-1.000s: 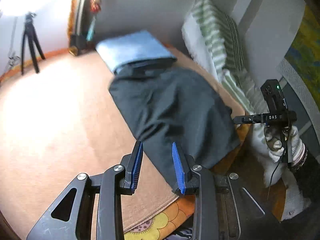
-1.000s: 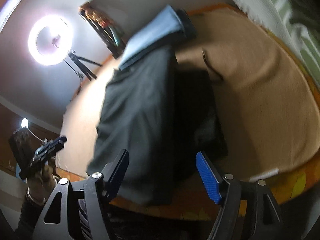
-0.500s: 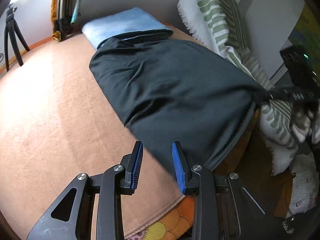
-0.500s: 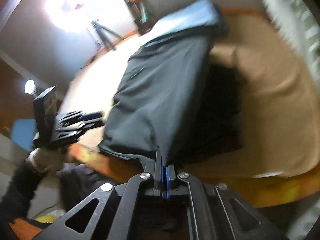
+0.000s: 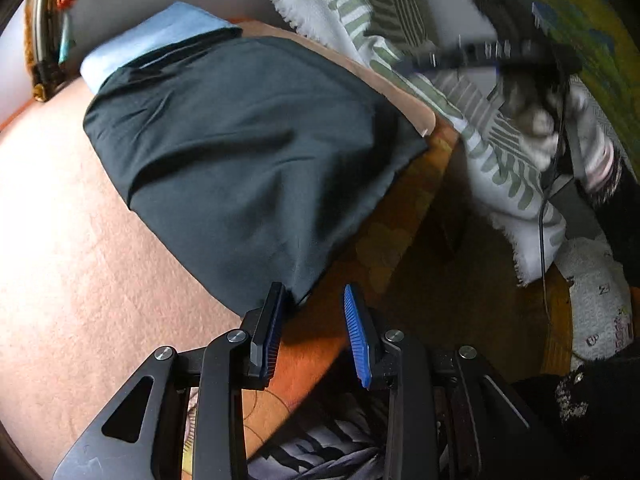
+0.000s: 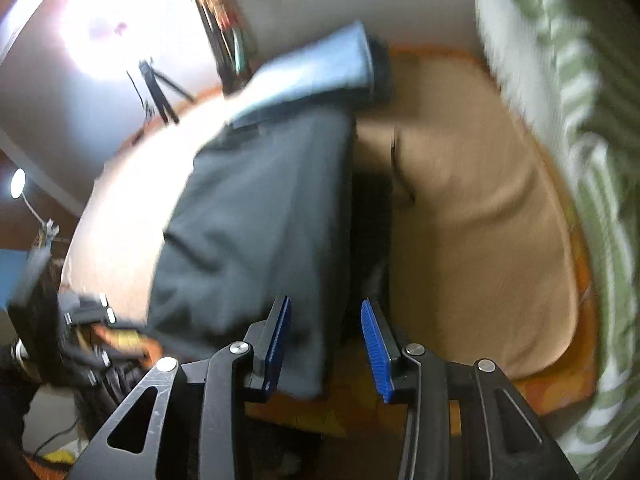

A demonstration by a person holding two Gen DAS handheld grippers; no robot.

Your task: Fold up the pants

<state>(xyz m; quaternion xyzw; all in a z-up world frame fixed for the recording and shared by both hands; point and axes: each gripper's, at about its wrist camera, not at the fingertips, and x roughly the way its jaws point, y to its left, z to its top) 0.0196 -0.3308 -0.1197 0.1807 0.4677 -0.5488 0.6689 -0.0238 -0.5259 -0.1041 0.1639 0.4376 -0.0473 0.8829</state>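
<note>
The dark grey pants [image 5: 248, 148] lie flat on the tan bed cover, their near end hanging over the bed's edge. My left gripper [image 5: 314, 334] is open just below the pants' near left corner, which touches its left finger. In the right wrist view the pants [image 6: 256, 232] run away from me, and my right gripper [image 6: 326, 346] is open with the near hem lying between its fingers, not pinched. The right gripper also shows blurred at the upper right of the left wrist view [image 5: 500, 52].
A folded light blue cloth [image 5: 152, 48] lies at the pants' far end. A green-striped white blanket [image 5: 440, 92] hangs at the right. The tan bed cover [image 5: 80, 240] has an orange patterned edge [image 5: 384, 240]. A tripod [image 6: 156, 92] and ring light stand at the far wall.
My right gripper, shut on the pants' hem half a second ago, has opened and let it go. The pants have settled flat. My left gripper stayed open and moved to the near corner.
</note>
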